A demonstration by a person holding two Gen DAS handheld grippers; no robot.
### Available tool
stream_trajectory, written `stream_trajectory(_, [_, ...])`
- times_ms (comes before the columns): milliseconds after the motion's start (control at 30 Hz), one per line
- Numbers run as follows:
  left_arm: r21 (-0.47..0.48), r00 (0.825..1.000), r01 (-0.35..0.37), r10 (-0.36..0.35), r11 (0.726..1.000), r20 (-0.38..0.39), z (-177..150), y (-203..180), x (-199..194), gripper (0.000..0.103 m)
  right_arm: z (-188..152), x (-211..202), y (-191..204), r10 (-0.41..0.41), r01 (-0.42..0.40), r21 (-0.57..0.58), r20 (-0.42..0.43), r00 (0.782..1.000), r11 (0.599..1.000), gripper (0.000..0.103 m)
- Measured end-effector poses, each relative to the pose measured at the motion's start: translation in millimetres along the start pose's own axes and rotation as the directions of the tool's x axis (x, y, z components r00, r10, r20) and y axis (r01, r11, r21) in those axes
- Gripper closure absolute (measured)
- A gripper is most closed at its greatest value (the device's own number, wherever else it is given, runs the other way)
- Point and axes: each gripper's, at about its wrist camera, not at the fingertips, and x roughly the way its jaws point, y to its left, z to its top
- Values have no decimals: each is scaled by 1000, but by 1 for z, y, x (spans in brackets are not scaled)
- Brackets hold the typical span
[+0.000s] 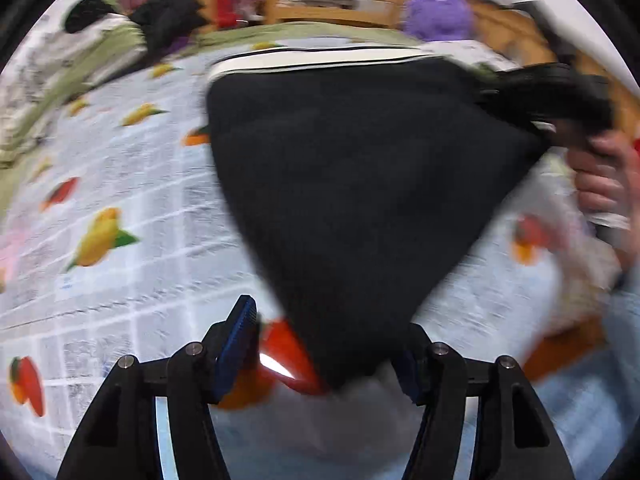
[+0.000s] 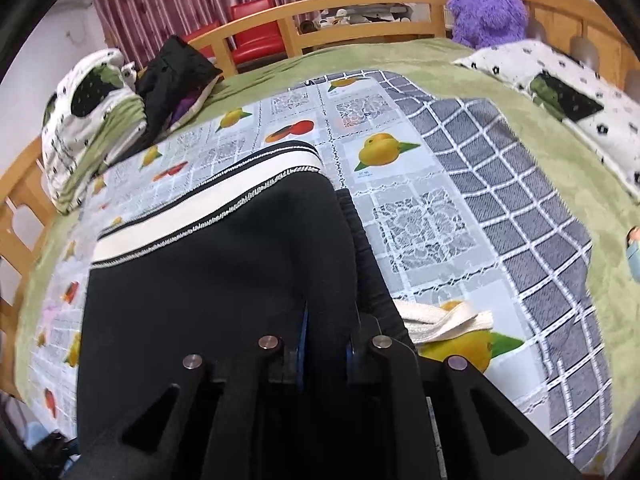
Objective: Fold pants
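Between the right gripper [image 2: 326, 340] pads, closed together, a fold of the black pants [image 2: 224, 264] is clamped near the waistband. Left gripper [image 1: 326, 354] jaws stand apart, a hanging corner of cloth between them, unpressed. Fabric judged soft, light, limp; sags into a point. Best hold: doubled edges or waistband. Beyond, the white side stripe [image 2: 208, 208] lies on the fruit-print cover [image 2: 380, 148] on the bed [image 2: 532, 160].

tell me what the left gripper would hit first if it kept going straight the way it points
Most likely the black pants: their lower corner hangs between the open left gripper fingers, though blur makes depth uncertain.
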Motion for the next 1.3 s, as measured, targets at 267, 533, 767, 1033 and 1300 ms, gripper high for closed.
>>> stream_trajectory(267, [-171, 987, 12, 16, 985, 162, 9, 70, -29, 83, -19, -3, -11, 152, -149, 96, -31, 988, 984, 91])
stream_trajectory(533, [-213, 989, -4, 36, 977, 146, -13, 141, -59, 84, -61, -18, 46, 242, -237, 62, -90, 966, 970, 93])
stream_trajectory(767, [-108, 1000, 21, -20, 994, 14, -42, 143, -63, 76, -75, -28, 90, 71, -78, -76, -89, 993, 994, 82])
stream_trajectory(1033, [-89, 994, 45, -35, 995, 105, -25, 158, -106, 70, -81, -76, 94, 65, -59, -121, 46, 997, 991, 75])
stream_trajectory(1300, [-86, 998, 62, -64, 994, -12, -17, 138, -39, 69, -119, -42, 82, 1, -4, -109, -25, 1000, 994, 65])
